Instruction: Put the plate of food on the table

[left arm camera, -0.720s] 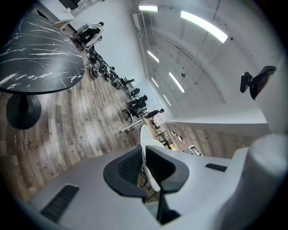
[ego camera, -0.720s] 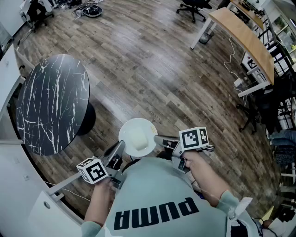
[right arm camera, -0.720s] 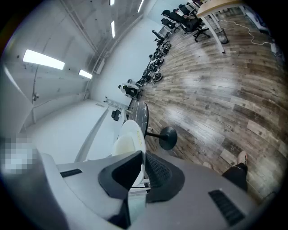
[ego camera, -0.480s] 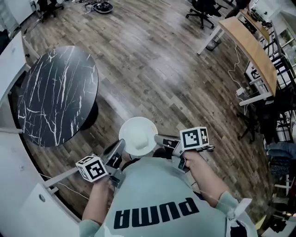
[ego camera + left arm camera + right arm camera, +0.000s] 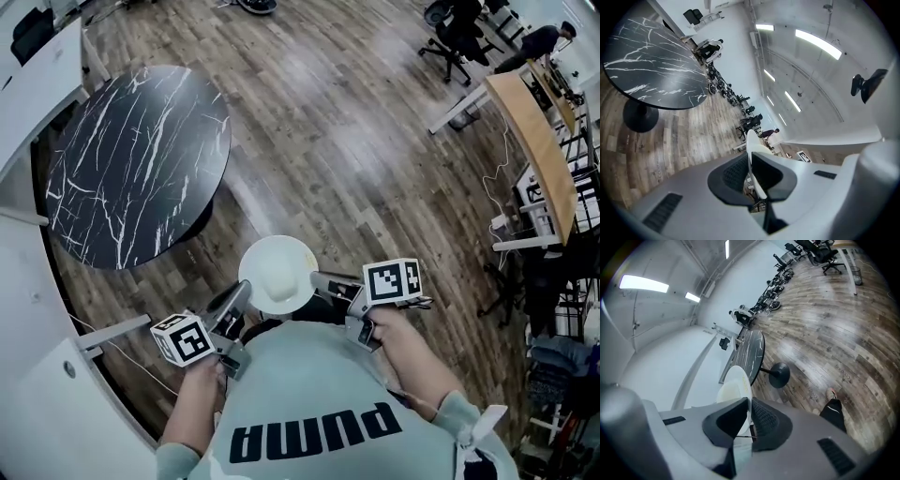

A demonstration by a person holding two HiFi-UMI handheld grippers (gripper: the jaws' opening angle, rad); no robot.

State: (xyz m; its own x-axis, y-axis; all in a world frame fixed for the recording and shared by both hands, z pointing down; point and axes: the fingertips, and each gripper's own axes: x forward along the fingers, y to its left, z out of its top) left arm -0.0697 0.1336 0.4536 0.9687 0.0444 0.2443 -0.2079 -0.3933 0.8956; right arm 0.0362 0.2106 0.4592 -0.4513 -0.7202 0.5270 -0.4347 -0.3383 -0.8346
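White plate (image 5: 278, 274) with pale food: centre of head view, held level above wood floor (image 5: 375, 141), not on any table.
Left gripper (image 5: 236, 302): jaws narrow, clamped on plate's lower-left rim.
Right gripper (image 5: 322, 280): jaws narrow, clamped on plate's right rim.
Round black marble table (image 5: 131, 164): upper left of frame, well apart from plate.
Wooden desk (image 5: 539, 141): right edge of frame.
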